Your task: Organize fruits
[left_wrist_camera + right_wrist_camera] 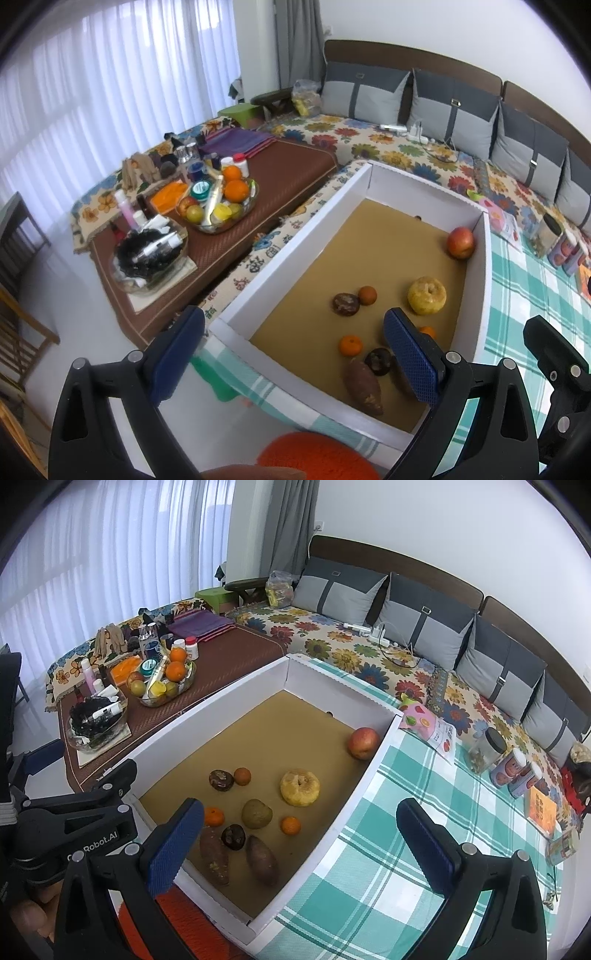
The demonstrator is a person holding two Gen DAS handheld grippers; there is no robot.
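Both claws empty and spread wide, hovering at the near edge of the box (207,709); left claw (295,354) over the near-left corner, right claw (303,845) over the near-right wall and the checked cloth (388,867).

Fruit all loose on the box floor: apple (363,743) against the far-right wall; yellow fruit (299,787) mid-box; green fruit (256,813) nearer than it; small oranges (290,825) and dark round fruits (221,780) scattered around; two sweet potatoes (261,860) by the near wall, one dark fruit between their far ends.

Nothing grasped, so judging sort not started; where it all goes unclear.

Risks:
- near cluster is tight; closing on a potato could nudge the dark fruit or pinch two at once
- round fruit on flat cardboard will likely roll if clipped by a finger
- dark fruits look soft or wrinkled; a hard squeeze could crush them
- box walls are thin; a claw coming in low could catch the rim and shift the box
- claws close together; both reaching for the near cluster could collide
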